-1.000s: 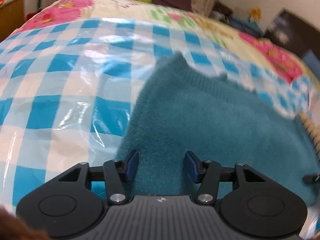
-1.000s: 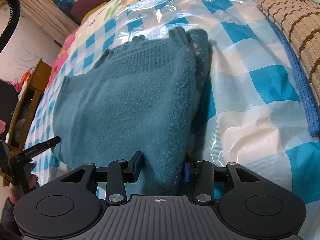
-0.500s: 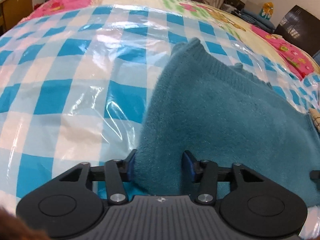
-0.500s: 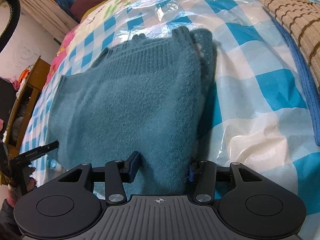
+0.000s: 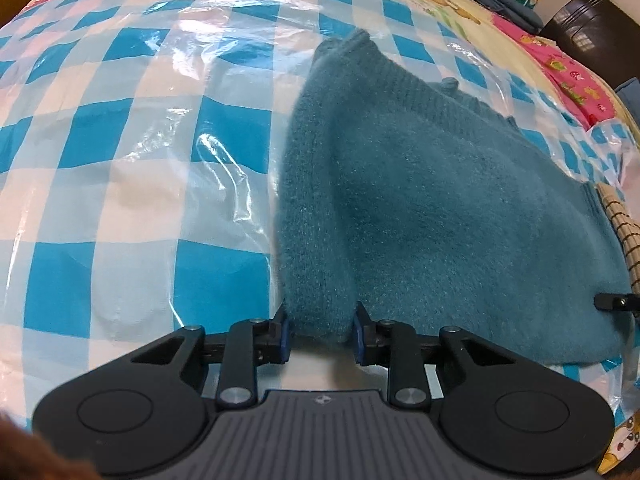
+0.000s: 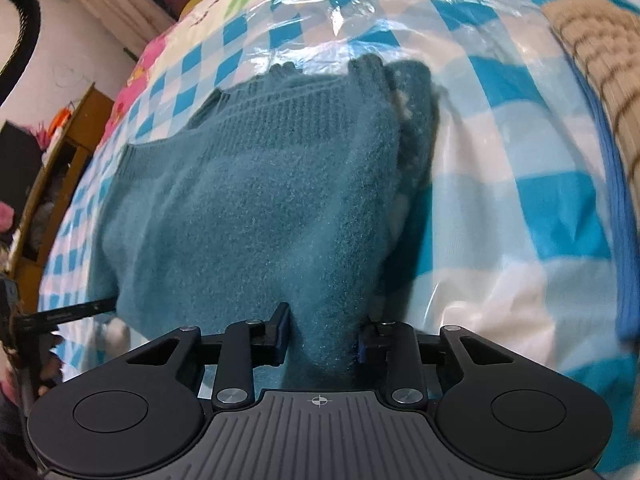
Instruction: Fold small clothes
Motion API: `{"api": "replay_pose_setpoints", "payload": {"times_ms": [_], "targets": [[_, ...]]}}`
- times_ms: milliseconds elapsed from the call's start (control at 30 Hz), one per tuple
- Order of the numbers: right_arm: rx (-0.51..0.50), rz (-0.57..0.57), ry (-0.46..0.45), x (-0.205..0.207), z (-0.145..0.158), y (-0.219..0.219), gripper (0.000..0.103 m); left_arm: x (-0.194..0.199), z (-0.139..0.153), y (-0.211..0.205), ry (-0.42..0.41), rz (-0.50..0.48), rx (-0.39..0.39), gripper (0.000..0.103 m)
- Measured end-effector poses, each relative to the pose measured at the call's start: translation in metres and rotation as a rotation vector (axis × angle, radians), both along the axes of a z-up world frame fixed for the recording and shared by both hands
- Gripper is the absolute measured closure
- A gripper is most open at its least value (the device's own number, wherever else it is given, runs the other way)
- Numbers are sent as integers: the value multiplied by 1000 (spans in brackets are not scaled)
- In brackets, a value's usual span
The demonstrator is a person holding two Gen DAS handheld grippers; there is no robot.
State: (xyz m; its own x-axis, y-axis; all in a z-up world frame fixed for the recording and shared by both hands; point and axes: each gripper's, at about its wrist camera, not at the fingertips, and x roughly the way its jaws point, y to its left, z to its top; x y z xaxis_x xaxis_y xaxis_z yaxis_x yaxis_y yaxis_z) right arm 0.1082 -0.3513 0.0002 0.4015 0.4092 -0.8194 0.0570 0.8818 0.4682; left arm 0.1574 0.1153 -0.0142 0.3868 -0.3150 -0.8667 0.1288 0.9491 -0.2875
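Now both grippers pinch the near hem of the teal sweater [image 5: 420, 200]: the left gripper [image 5: 320, 334] at one corner, the right gripper [image 6: 322, 338] at the other. From the fingers the sweater runs lengthwise away across the checked cover [image 5: 120, 160], collar farthest, so folding probably means carrying the hem forward.
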Motion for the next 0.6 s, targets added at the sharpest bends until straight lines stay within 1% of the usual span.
{"api": "replay_pose_setpoints", "payload": {"times_ms": [67,100,167,200,233,300,367,433,567,600], "targets": [[-20,17,4,3,2,-2,74,-9,0,-1,13,10,-23,72],[-31,34,5,4,5,-3,74,-16,1,-4,22,8,-31,75],[-43,56,2,1,11,-4,75,-31,-1,-8,59,-10,-58,88],[-41,74,3,-2,13,-4,75,-39,-4,-11,91,-19,-85,88],[-40,90,2,-5,15,-5,75,-46,-6,-14,109,-25,-93,88],[-37,85,0,-8,14,-7,74,-55,-10,-20,111,-42,-63,88],[-20,48,-9,-8,12,-11,74,-57,-6,-22,82,-41,-67,88],[-8,4,-28,-8,14,-15,72,-57,7,-21,32,-30,-81,88],[-22,-68,-85,-14,22,-18,72,-53,39,-39,-115,-87,-44,88],[-29,-83,-97,-14,23,-21,72,-49,44,-44,-135,-100,-42,87]]}}
